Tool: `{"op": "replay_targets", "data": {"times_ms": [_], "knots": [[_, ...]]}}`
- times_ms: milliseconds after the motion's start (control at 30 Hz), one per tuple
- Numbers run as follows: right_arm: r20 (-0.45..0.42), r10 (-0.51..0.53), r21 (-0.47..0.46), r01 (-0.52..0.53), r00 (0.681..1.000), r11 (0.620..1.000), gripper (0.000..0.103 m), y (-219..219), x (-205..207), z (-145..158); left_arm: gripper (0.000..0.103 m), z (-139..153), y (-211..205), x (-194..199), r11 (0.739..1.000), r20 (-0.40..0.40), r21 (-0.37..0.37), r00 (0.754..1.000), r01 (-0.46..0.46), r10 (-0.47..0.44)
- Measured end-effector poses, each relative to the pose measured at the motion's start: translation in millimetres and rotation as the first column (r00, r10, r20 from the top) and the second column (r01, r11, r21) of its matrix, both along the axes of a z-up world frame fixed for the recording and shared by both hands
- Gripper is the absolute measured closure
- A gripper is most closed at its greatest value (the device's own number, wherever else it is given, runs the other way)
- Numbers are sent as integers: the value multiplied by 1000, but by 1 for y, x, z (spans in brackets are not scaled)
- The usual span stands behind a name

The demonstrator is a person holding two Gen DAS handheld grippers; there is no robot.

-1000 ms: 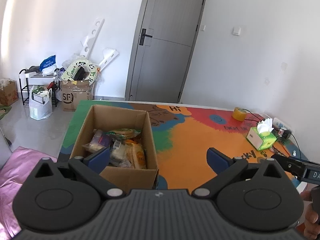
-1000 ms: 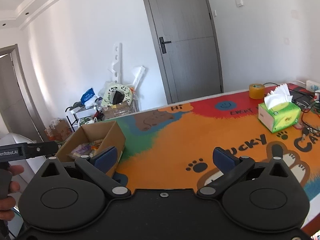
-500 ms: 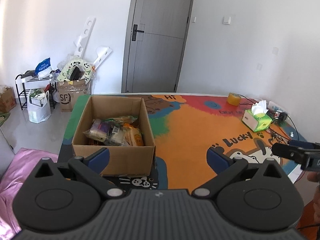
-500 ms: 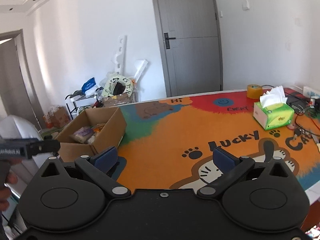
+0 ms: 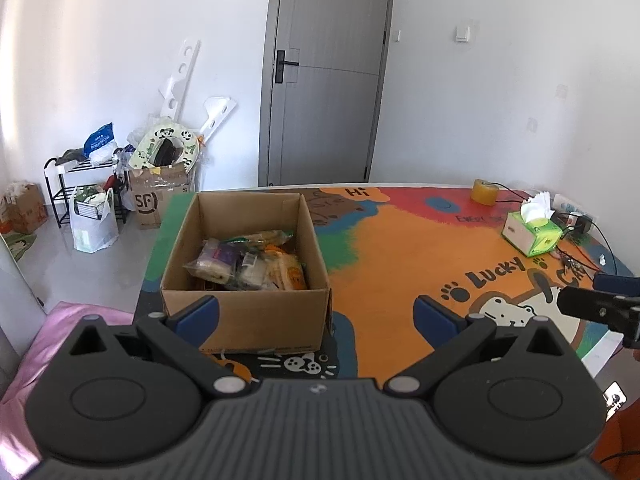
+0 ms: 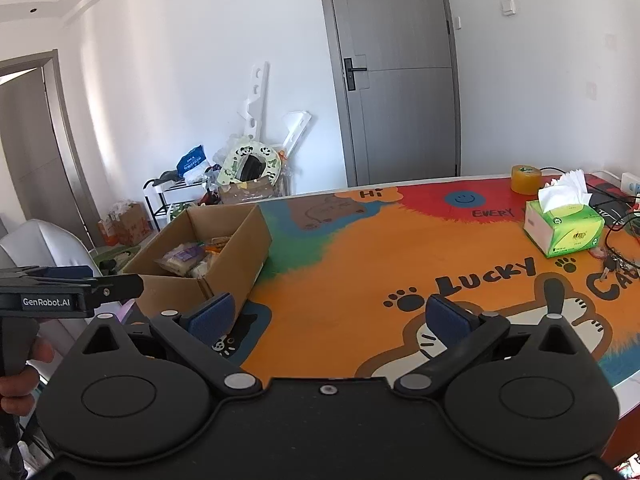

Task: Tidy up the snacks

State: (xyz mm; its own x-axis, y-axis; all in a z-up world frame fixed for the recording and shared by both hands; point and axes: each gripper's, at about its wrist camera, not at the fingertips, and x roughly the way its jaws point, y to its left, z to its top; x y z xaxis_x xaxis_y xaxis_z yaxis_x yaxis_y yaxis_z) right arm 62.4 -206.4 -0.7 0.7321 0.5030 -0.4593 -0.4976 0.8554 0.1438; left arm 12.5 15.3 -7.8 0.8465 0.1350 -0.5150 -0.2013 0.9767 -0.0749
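Observation:
An open cardboard box (image 5: 244,320) stands at the table's near left corner, with several wrapped snacks (image 5: 248,264) piled inside it. In the right wrist view the same box (image 6: 236,240) sits at the left with the snacks (image 6: 192,258) showing over its rim. My left gripper (image 5: 316,314) hovers open just in front of the box, nothing between its blue pads. My right gripper (image 6: 330,318) is open too, held above the table's front edge over the orange mat. Each gripper's body shows at the edge of the other's view.
A colourful cartoon mat (image 5: 400,256) covers the table. A green tissue box (image 5: 532,234), a tape roll (image 5: 485,192) and tangled cables (image 6: 616,220) lie at the far right. A pink cloth (image 5: 60,320) lies left of the table. Clutter and a rack (image 5: 80,188) stand by the wall.
Both grippers have pulled back and away from the table, so the box and mat look smaller and further off. Both stay open and empty.

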Motion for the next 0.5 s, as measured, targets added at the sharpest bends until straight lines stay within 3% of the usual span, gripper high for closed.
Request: {"op": "replay_targets", "data": {"times_ms": [500], "knots": [[-14, -16, -3, 15, 1000, 1000, 0, -1, 4, -4, 1, -5, 0, 0, 1000, -17, -8, 1000, 9, -9]]}}
